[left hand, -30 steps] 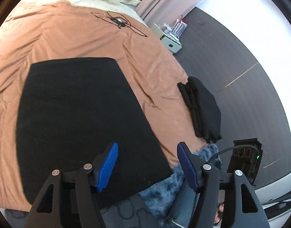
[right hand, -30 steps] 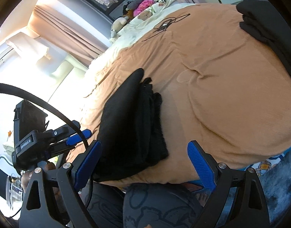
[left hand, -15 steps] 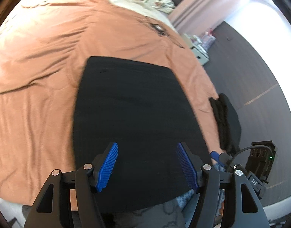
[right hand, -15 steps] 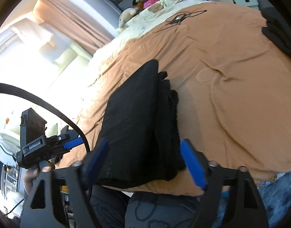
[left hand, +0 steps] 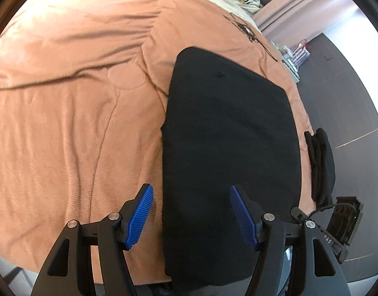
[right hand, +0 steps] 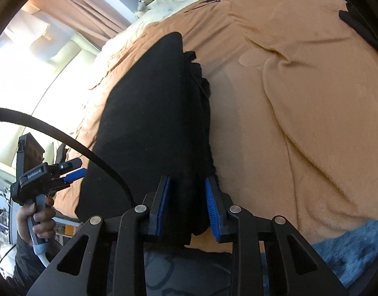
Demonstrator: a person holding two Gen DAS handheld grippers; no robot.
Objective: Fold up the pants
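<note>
The right gripper (right hand: 187, 206) has just been closing, and its blue pads now sit on either side of the near right-hand corner of the black pants (right hand: 152, 113), where the folded layers stack up; the cloth fills the gap and the pads look pressed on it, so I read it as gripping that bunched edge. The left gripper (left hand: 191, 213) hangs with its jaws apart above the pants' near left edge, holding nothing. The pants lie folded flat near the foot of the orange blanket (left hand: 73, 113), their near end reaching the bed's edge. The risk, as I judge it, is a partial pinch: if the right pads catch only the upper layers, a lift would peel the stack apart, and with the left jaws still empty the corner on that side would drag and skew the fold. To the left the blanket lies open, with plenty of room. To the right, another dark folded garment (left hand: 322, 162) lies at the bed's edge, where the room is tighter.
</note>
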